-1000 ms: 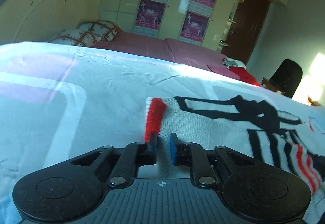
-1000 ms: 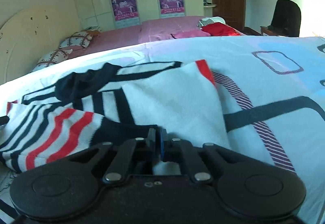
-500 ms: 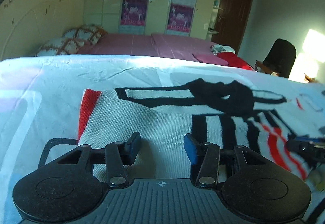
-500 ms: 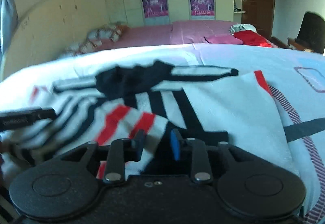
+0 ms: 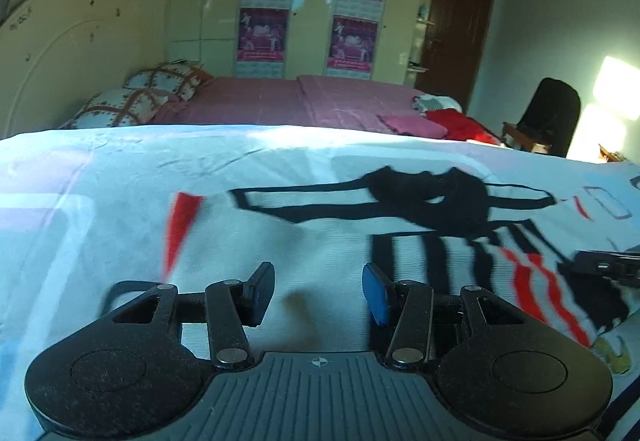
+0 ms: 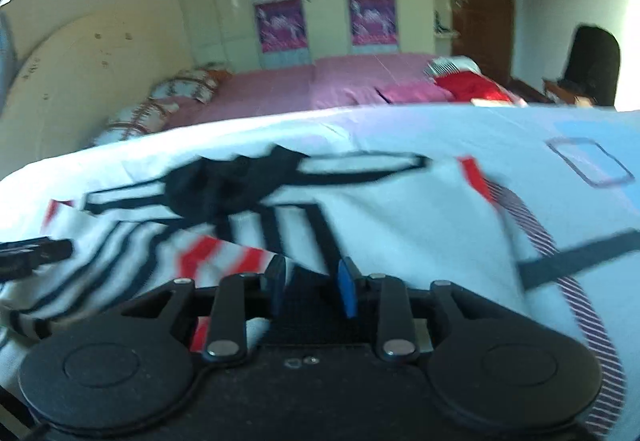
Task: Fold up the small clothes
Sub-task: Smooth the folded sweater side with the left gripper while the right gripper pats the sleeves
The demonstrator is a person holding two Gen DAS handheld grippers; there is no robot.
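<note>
A white bedsheet printed with dark outlined rectangles covers the near bed from edge to edge. Behind it stands a second bed under a pink cover, with patterned pillows at its headboard end and a heap of red and pink clothes at its foot end. Cream wardrobe doors behind that carry four purple posters.

Spread flat across the middle of the white sheet is a small knitted sweater, white with black bands, red stripes on one sleeve and a red cuff toward the sheet's left side. Its black collar lies bunched toward the far edge.

The left gripper hangs low over the sweater's white panel, its jaws spread wide with only cloth showing beneath the gap, nothing pinched. The right gripper sits at the sweater's near hem by the red-striped sleeve, its jaws parted to a narrower gap over dark fabric, gripping nothing that I can make out; that view is blurred.
</note>
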